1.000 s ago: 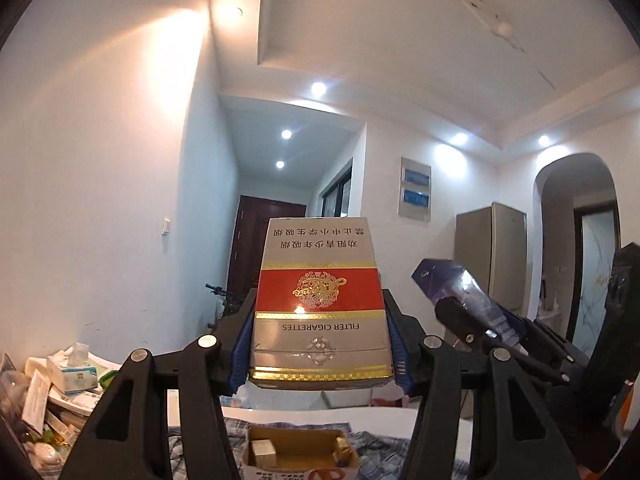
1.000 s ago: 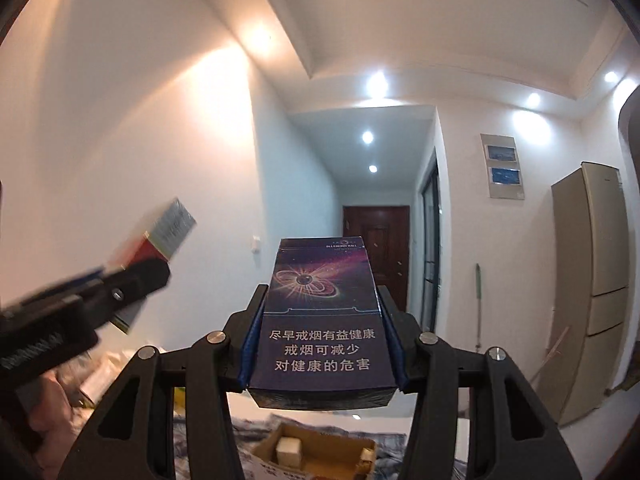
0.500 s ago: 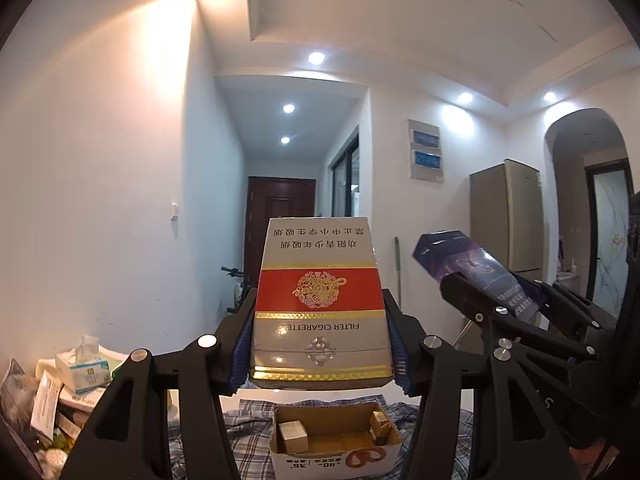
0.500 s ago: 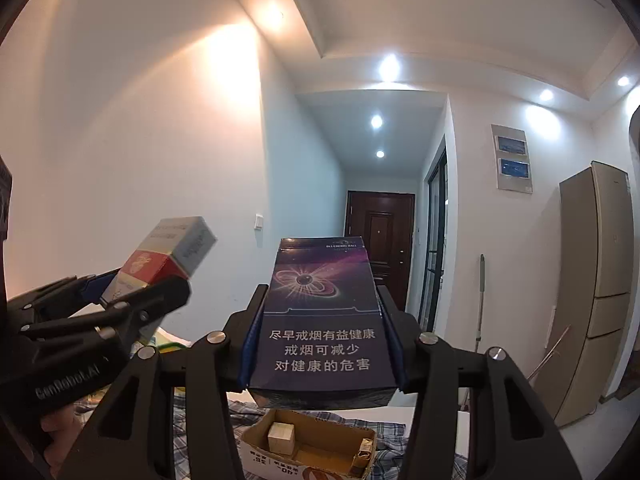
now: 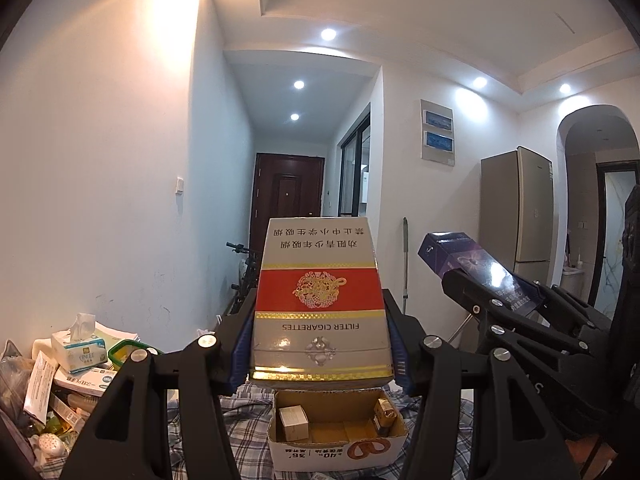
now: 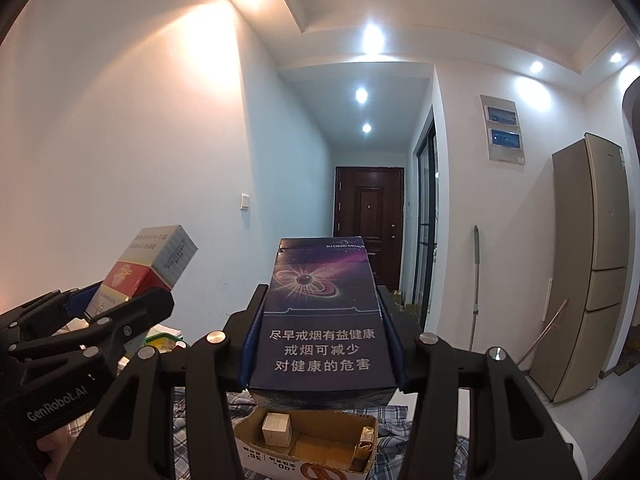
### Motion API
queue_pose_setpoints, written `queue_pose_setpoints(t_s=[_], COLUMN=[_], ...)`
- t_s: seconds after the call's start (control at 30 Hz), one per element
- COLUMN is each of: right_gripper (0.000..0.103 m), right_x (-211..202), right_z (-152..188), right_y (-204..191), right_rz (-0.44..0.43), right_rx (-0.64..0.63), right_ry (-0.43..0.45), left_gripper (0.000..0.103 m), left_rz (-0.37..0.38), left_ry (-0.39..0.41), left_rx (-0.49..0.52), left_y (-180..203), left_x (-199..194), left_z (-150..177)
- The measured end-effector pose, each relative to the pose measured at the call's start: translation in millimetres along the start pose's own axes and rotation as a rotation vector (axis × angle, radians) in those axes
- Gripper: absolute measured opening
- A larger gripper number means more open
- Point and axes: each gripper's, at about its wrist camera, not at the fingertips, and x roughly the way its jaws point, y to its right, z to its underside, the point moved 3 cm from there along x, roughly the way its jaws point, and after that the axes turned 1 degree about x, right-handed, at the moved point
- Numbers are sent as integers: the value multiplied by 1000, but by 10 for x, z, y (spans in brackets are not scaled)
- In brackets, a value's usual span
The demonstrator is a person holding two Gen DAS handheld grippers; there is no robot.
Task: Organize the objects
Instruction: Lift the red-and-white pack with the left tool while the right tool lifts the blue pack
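You are holding two cigarette packs above the open cardboard box (image 5: 338, 438). The red-and-silver pack (image 5: 320, 308) is sitting in your left gripper (image 5: 320, 344), its jaws closed against both long sides, the printed face upward and its lettering upside down in the left wrist view. The dark blue pack (image 6: 320, 316) is sitting in your right gripper (image 6: 320, 340) the same way, jaws pressing on its two sides, white characters reading upright. Both grippers are pointing level toward the hallway.

The box is resting on a checked cloth (image 5: 244, 420) directly below and ahead of both packs. It is containing a small pale carton (image 5: 294, 424) near its left wall and a small yellow-brown pack (image 5: 386, 418) at its right wall.

Left of the box, a pile of clutter is lying against the wall, including a tissue pack (image 5: 78, 346). At the hallway's far end a dark door (image 6: 368, 216) is standing; a beige refrigerator (image 6: 592, 268) is standing at right.
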Motion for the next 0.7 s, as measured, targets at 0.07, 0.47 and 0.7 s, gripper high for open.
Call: queue_pose_setpoints(t_s=[0.07,0.47,0.7], right_gripper=[49,49,49], right_x=[26,152,325], right_z=[-1,31,106], right_y=[27,-9,30], right_rz=[3,13,-5], right_rx=[5,15,22], right_ry=[-5,-40,-100], left_gripper=[58,58,58], left_rz=[0,-39,-11], left_ry=[0,-99,-209], left_rx=[0,-3,-53], left_y=[3,-76,-211], left_x=[19,482,823], left_z=[1,129,300])
